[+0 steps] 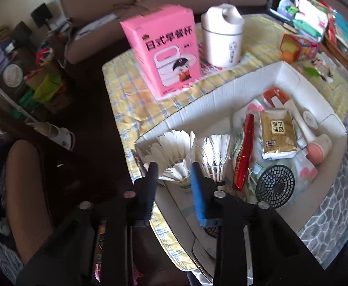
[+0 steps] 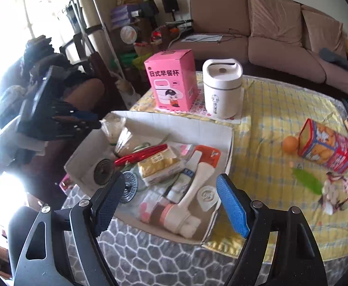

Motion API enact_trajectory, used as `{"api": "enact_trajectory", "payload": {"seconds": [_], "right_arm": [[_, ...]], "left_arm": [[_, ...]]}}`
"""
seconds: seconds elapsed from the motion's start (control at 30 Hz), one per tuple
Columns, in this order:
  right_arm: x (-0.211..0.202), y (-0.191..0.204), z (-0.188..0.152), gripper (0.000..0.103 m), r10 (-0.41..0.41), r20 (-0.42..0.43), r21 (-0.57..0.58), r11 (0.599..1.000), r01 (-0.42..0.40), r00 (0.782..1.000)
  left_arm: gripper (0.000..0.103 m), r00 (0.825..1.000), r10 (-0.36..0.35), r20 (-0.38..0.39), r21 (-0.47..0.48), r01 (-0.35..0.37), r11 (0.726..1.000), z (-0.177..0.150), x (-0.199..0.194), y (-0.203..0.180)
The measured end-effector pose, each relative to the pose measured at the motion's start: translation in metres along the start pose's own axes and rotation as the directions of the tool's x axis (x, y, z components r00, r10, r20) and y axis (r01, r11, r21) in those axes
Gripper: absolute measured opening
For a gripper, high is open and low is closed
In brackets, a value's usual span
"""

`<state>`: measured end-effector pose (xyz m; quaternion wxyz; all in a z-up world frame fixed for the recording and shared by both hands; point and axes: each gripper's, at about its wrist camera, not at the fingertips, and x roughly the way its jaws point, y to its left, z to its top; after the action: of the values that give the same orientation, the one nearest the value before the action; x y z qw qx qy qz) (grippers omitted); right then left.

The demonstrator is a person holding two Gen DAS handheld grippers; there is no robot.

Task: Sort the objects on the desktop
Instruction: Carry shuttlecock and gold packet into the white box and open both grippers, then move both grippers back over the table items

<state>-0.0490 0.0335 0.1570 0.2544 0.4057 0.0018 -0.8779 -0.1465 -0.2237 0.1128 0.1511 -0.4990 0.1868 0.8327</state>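
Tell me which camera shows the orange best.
The right wrist view: the orange sits unobstructed beside the biscuit tin. In the left wrist view the orange is small, blurred, near the edge.

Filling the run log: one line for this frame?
left gripper: open, over shuttlecocks | right gripper: open, empty | box: filled | orange, tin: outside
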Motion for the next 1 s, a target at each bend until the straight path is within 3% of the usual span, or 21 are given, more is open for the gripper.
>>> {"api": "enact_trajectory", "payload": {"seconds": [0.13,0.3,0.4,0.47,0.53,0.57,0.63,0.67,0.7,0.77,0.83,0.93,1.0], "right_arm": [[0.011,-0.007,-0.010,0.081,0.039,-0.001,0.036,0.999,-0.039,0.999],[0.013,-0.016,-0.013,0.081,0.053,0.008,0.054,0.997,-0.053,0.999],[0.010,-0.022,-0.011,0.081,0.073,0.027,0.071,0.995,-0.075,0.997],[0.009,-0.022,-0.011,0.081,0.084,0.028,0.068,0.994,-0.085,0.996],[0.006,-0.023,-0.011,0.081,0.073,0.033,0.065,0.995,-0.075,0.997],[0.004,-0.025,-0.011,0.081,0.066,0.039,0.069,0.995,-0.068,0.997],[-0.006,-0.034,-0.011,0.081,0.051,0.065,0.089,0.994,-0.057,0.997],[-0.010,-0.040,-0.010,0.081,0.041,0.077,0.100,0.994,-0.049,0.996],[-0.016,-0.046,-0.009,0.081,0.027,0.091,0.114,0.993,-0.037,0.995],[-0.034,-0.072,-0.010,0.084,-0.026,0.124,0.178,0.984,0.003,0.992],[-0.048,-0.094,-0.013,0.084,-0.065,0.142,0.242,0.970,0.029,0.988],[-0.074,-0.128,-0.021,0.084,-0.151,0.170,0.320,0.943,0.090,0.974],[-0.089,-0.147,-0.025,0.084,-0.219,0.177,0.356,0.923,0.145,0.960]], "left_arm": [[0.026,0.999,-0.046,-0.017,-0.001,0.046,0.999,0.014,0.015,0.005],[0.026,0.996,0.012,-0.090,0.047,-0.008,0.999,0.033,0.045,-0.001],[0.026,0.988,-0.017,-0.157,0.056,0.026,0.998,0.035,0.060,-0.009],[0.019,0.974,-0.065,-0.217,0.047,0.077,0.996,0.031,0.069,-0.015],[0.017,0.975,-0.033,-0.222,0.050,0.045,0.998,0.030,0.066,-0.015],[0.024,0.978,-0.002,-0.208,0.053,0.014,0.999,0.031,0.062,-0.014],[0.054,0.990,0.048,-0.136,0.032,-0.044,0.998,0.035,0.046,-0.010],[0.076,0.995,0.042,-0.094,0.006,-0.041,0.999,0.037,0.035,-0.009],[0.085,0.999,0.015,-0.045,-0.031,-0.016,0.999,0.040,0.022,-0.007],[0.092,0.999,-0.051,0.018,-0.083,0.052,0.995,0.046,0.002,-0.008],[0.103,0.997,-0.080,0.011,-0.081,0.081,0.993,0.053,-0.007,-0.017],[0.103,0.999,-0.052,0.013,-0.049,0.053,0.997,0.061,-0.016,-0.038],[0.103,0.992,-0.103,0.069,-0.047,0.106,0.993,0.070,-0.023,-0.052]]}}
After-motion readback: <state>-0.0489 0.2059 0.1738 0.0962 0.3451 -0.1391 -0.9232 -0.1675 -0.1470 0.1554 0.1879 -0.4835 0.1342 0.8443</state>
